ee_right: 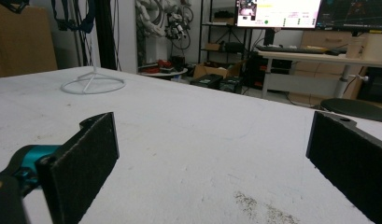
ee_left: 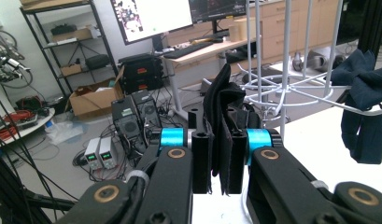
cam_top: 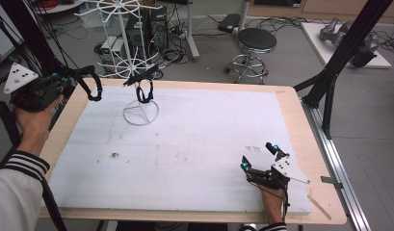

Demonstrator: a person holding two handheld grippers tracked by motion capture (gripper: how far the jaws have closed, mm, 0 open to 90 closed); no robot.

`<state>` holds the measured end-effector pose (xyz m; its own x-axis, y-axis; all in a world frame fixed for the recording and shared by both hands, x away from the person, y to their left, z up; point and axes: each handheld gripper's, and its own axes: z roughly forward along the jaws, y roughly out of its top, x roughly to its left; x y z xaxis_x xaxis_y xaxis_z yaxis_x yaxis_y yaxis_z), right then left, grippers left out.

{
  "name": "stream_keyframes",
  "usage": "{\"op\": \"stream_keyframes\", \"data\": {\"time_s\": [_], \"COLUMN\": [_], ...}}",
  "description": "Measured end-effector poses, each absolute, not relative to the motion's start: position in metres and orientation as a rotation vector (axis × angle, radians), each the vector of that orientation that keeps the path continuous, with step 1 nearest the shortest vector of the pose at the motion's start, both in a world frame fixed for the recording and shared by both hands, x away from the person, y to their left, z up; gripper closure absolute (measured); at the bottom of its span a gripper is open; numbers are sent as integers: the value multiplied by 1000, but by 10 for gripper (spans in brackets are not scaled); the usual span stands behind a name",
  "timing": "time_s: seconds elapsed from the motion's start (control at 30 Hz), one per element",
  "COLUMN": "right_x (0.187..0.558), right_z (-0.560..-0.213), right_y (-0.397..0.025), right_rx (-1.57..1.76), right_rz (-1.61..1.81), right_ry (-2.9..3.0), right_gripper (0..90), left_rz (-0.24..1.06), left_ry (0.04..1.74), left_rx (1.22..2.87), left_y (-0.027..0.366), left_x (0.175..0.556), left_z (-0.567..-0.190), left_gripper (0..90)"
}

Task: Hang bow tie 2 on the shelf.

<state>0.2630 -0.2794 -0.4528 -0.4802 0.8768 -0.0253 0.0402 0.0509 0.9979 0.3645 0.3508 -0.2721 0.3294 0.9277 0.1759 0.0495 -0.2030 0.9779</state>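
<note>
A white wire rack point(cam_top: 140, 111) stands at the back left of the table, its ring base seen far off in the right gripper view point(ee_right: 92, 85). A dark cloth band point(cam_top: 145, 91) hangs from one of its arms point(ee_left: 366, 112). My left gripper point(cam_top: 72, 79) hovers at the table's back left corner, left of the rack, shut on a second black cloth band point(cam_top: 92, 86). That band is pinched upright between the jaws point(ee_left: 221, 116). My right gripper point(cam_top: 257, 155) rests low at the front right, open wide point(ee_right: 212, 140) with nothing between its fingers.
A white foam sheet point(cam_top: 194, 144) covers the wooden table. A black frame post point(cam_top: 336, 62) stands by the right edge. Beyond the far edge are a stool point(cam_top: 256, 41), cables and computer cases point(ee_left: 132, 121) on the floor.
</note>
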Motion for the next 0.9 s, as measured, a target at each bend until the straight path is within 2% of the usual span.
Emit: {"op": "stream_keyframes", "data": {"time_s": [0.9], "right_x": [263], "right_z": [-453], "right_y": [-280], "right_rx": [940], "right_rz": [1509], "right_ry": [1628], "right_gripper": [16], "left_rz": [1078], "left_ry": [905], "left_rx": [1607], "left_y": [320], "left_x": [384], "left_z": [-259], "left_gripper": [849]}}
